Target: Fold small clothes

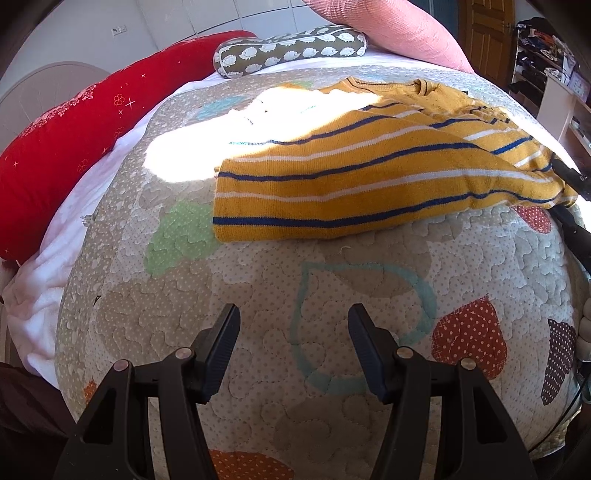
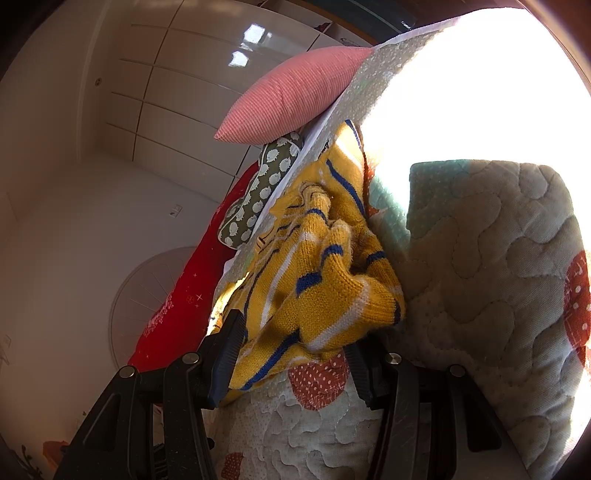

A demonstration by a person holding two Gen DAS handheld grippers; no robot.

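Observation:
A mustard sweater with blue and white stripes lies across the far part of a quilted mat, one sleeve folded over its body. My left gripper hangs open over the bare mat in front of it, with nothing between its fingers. At the sweater's right end sits my right gripper, its black fingers above and below the bunched edge. In the right wrist view the right gripper is open wide, and the bunched sweater lies between the fingers and partly covers the right fingertip.
A long red cushion runs along the mat's left side. A grey hedgehog-print bolster and a pink pillow lie behind the sweater. Strong sunlight washes out part of the mat. Shelves stand at the far right.

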